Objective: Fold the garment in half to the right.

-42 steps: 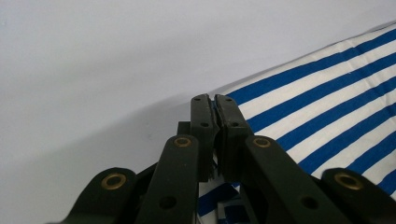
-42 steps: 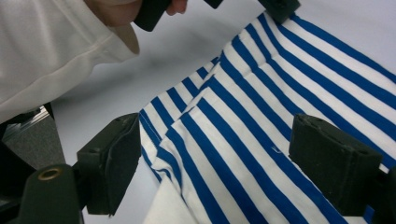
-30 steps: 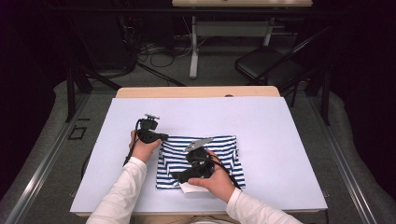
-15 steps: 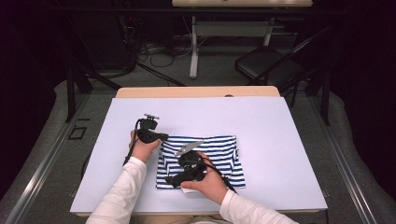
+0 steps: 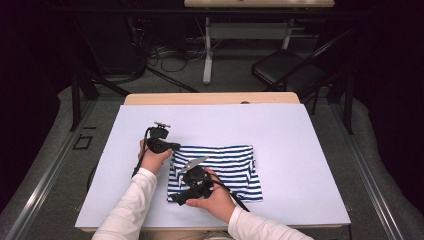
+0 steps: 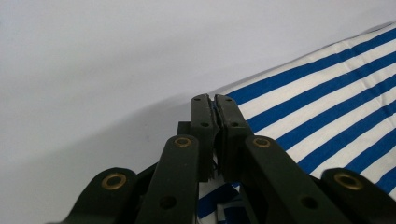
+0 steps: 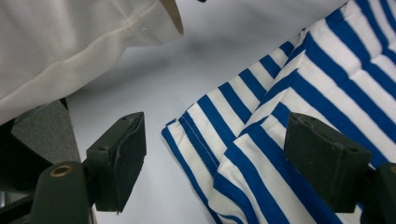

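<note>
1. High view: a blue-and-white striped garment [image 5: 220, 167] lies folded on the white table cover [image 5: 300, 140], nearer the person's edge and a little left of the middle. The left gripper [image 5: 172, 146] sits at the garment's upper left corner; the right gripper [image 5: 175, 199] lies low over its lower left corner, pointing left.
2. Left gripper view: what the high view cannot resolve shows up close here. The two black jaws stand pressed together, and a thin edge of the striped garment [image 6: 327, 107] appears to be pinched between the pads, though the cloth in the seam is hard to make out.
3. Right gripper view: the jaws stand wide, and they have just been closing a little. The folded corner of the garment [image 7: 243, 135] lies between and below them, with neither pad pressing on it. The stitched hem and a second folded layer show here.
4. Hidden or cut off: in the high view the right hand [image 5: 215, 197] covers part of the garment's lower left. In the right gripper view a white sleeve [image 7: 70, 42] closes off the top left.
5. Around: a black chair [image 5: 285, 70] and a desk leg [image 5: 207, 55] stand on the floor beyond the table, well apart from the work, with cables [image 5: 165, 52] beside them.
</note>
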